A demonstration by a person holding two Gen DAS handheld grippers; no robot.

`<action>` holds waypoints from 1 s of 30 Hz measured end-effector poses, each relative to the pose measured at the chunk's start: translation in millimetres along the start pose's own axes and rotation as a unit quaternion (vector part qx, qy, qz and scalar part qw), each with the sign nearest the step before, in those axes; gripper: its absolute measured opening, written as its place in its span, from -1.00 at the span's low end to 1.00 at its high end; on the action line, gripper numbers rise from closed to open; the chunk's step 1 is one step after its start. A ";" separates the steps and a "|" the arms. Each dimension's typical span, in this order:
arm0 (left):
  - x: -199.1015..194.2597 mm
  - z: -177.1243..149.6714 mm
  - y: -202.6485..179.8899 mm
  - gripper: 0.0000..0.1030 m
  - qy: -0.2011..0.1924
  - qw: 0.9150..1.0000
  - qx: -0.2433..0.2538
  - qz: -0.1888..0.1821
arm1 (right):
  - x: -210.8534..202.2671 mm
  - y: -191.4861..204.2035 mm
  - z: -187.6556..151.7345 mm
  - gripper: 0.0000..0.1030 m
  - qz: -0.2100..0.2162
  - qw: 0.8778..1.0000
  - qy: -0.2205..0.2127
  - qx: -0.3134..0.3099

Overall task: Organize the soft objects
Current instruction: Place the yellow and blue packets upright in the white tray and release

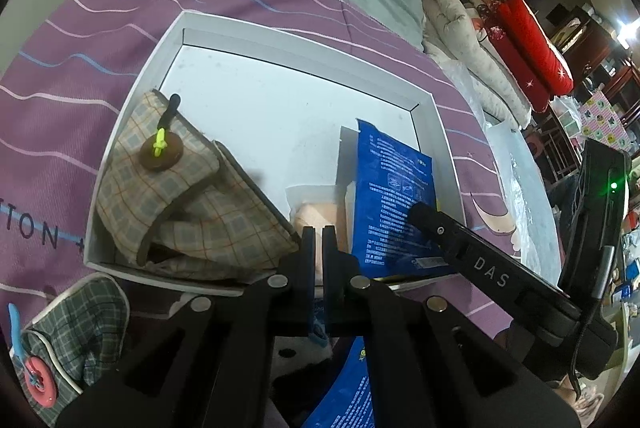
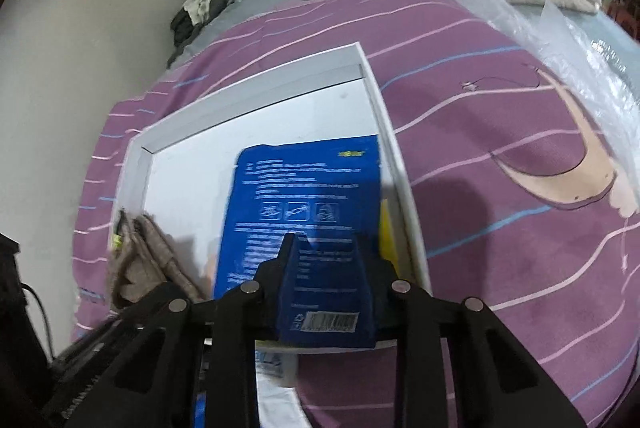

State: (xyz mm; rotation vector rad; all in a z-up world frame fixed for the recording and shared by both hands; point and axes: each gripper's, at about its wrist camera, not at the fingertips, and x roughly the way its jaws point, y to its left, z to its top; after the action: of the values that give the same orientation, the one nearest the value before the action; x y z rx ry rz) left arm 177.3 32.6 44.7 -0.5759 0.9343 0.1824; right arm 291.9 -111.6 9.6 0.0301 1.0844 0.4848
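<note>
Packing time in the white box (image 1: 132, 96)
Your right gripper (image 2: 325, 248) squeezes the blue pack (image 2: 308, 196) to lay it flat inside; your left gripper (image 1: 319, 240) is pinched almost closed, holding nothing.

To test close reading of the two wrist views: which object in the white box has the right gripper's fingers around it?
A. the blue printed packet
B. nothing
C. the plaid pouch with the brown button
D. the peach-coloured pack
A: in the right wrist view the right gripper has its fingers on either side of the blue printed packet, inside the white box.
</note>
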 end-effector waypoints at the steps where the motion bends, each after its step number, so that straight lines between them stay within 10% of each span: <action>1: 0.1 -0.1 -0.5 -0.95 0.000 1.000 0.001 0.001 | -0.6 -2.2 -0.1 -0.53 -0.001 1.000 -0.001 -0.002; 15: 3.5 -1.4 -6.7 -0.90 0.005 1.000 0.021 0.020 | -1.6 -4.5 -0.6 -0.73 -0.038 0.999 -0.022 -0.022; 30: -1.1 -1.9 -11.6 -0.89 0.001 0.999 0.038 0.037 | -40.8 10.5 2.3 0.21 0.035 0.999 -0.005 0.008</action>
State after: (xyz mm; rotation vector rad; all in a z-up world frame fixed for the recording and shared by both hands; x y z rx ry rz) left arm 179.9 22.0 49.2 -0.4708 0.9608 0.2119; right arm 274.8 -117.7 47.7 0.0836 1.0803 0.5386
